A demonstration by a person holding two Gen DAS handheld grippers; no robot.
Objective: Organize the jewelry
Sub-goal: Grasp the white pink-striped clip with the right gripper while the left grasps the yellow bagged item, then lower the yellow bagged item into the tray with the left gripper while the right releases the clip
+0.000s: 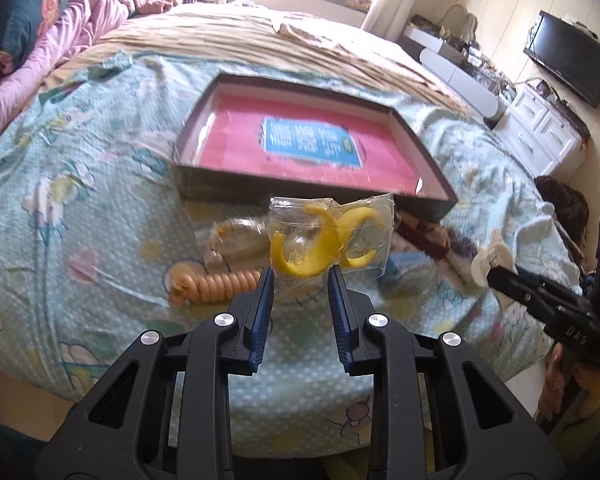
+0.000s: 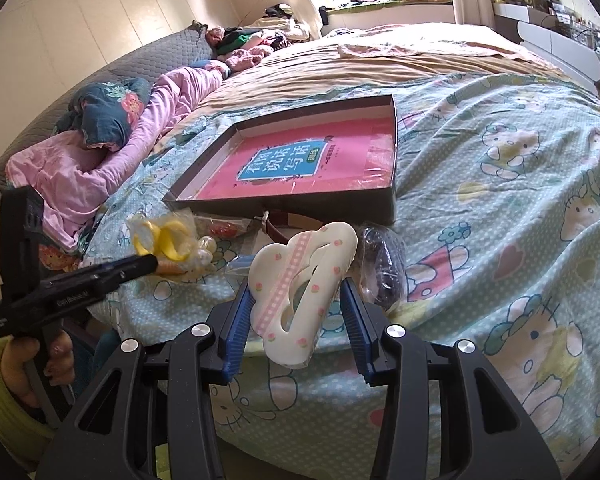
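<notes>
My left gripper (image 1: pixel 300 276) is shut on the lower edge of a clear bag of yellow hoops (image 1: pixel 324 240), held just above the bedspread in front of the dark shallow box (image 1: pixel 316 192) with a pink book in it. In the right wrist view that bag (image 2: pixel 160 240) hangs at the left gripper's (image 2: pixel 150 262) tip. My right gripper (image 2: pixel 296 284) is shut on a white cloud-shaped hair clip (image 2: pixel 304 280) with pink trim, lifted near the box's (image 2: pixel 300 210) front wall. The left wrist view shows this clip (image 1: pixel 490 258) at the right gripper's (image 1: pixel 496 274) tip.
On the bedspread before the box lie an orange spiral hair tie (image 1: pixel 216 280), a small clear packet (image 1: pixel 236 240), a brown strap (image 2: pixel 278 228) and a bagged dark item (image 2: pixel 384 268). A pink blanket (image 2: pixel 100 168) lies left; a white dresser (image 1: pixel 540 136) stands right.
</notes>
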